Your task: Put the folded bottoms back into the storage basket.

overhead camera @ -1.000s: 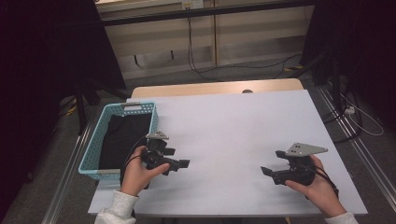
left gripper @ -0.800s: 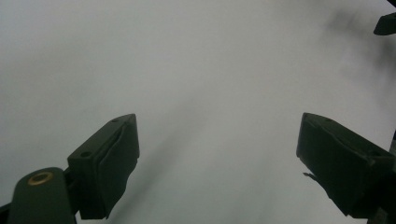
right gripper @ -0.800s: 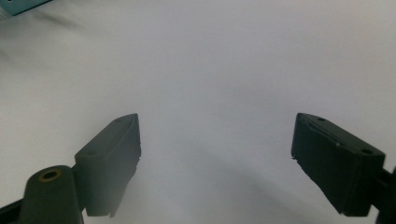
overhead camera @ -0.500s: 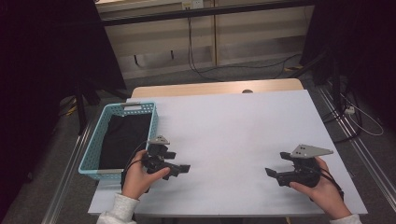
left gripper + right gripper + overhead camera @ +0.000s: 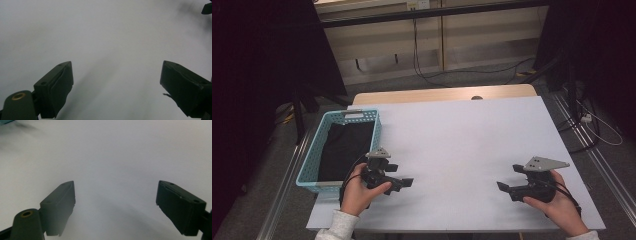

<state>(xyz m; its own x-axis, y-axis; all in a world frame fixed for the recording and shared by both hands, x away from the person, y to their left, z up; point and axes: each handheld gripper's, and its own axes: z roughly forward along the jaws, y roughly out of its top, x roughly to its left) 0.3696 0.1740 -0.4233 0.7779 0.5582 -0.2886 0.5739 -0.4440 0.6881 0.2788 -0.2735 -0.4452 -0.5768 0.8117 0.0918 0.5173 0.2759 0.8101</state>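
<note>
White worktop (image 5: 462, 145) is stretching under both tongs, pale and bare between them, with a strip of tan wood showing along its far edge. The left tongs (image 5: 404, 182) are lying low near the front edge, gripped by the person's left hand (image 5: 359, 190), their tips pointing across toward the right tongs; in the left gripper view the left tongs (image 5: 116, 87) are standing with their two black jaws spread wide and only blank worktop between them. The right tongs (image 5: 504, 187) are sitting well apart from the left ones, near the front right part of the worktop, held by the right hand (image 5: 559, 205) and pointing back toward the left tongs, a grey three-cornered plate (image 5: 546, 163) riding on top. In the right gripper view the right tongs (image 5: 115, 205) are likewise gaping, jaws wide apart and pinching nothing.

Just beyond and outside the left tongs, a turquoise basket (image 5: 312, 160) is resting at the worktop's edge, holding a dark cloth (image 5: 344, 147) that is lying flat inside it. Past the worktop's far edge, away from both tongs, black cables (image 5: 432, 75) are trailing across a grey floor before pale wall panels, and dark shapes are flanking the scene on either side.
</note>
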